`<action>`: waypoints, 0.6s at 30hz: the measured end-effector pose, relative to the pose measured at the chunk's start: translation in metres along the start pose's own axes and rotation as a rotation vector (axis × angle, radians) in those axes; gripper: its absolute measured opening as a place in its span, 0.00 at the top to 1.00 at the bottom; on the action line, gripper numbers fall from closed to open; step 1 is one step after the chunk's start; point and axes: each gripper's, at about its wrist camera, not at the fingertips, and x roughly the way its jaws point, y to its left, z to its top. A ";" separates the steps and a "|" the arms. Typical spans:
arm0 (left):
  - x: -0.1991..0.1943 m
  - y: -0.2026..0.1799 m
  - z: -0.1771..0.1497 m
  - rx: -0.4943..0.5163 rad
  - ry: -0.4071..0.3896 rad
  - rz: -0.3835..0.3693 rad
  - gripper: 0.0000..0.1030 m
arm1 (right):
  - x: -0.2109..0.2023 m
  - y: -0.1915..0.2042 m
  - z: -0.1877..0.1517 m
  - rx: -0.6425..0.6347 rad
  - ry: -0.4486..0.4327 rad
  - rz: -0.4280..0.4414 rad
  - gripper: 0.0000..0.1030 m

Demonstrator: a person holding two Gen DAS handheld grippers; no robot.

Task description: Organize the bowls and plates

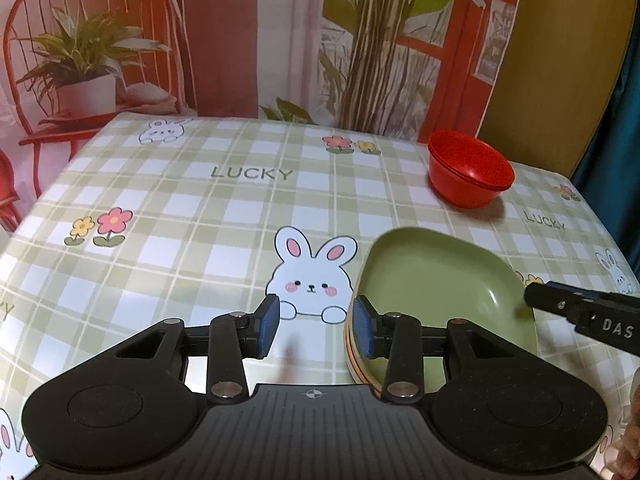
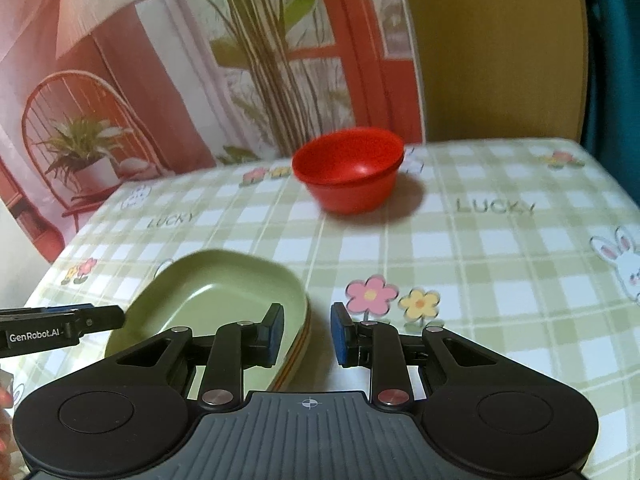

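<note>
Resting on the checked surface [image 1: 240, 208], a stack of rounded-square plates [image 1: 432, 280], green on top, sits between the left gripper [image 1: 316, 326] and right gripper [image 2: 307, 330], both with jaws apart and empty, while nested red bowls [image 1: 470, 168] stand farther back.

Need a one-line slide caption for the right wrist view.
Right hand-held gripper open beside stacked green plates, red bowls behind on checked tablecloth.
</note>
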 end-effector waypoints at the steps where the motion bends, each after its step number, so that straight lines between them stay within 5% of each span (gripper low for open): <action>1: -0.001 0.000 0.001 0.006 -0.005 0.002 0.59 | -0.002 -0.001 0.002 -0.001 -0.009 -0.003 0.76; 18: 0.002 -0.008 0.043 0.075 -0.069 -0.037 0.48 | -0.011 -0.032 0.034 -0.031 -0.111 -0.069 0.63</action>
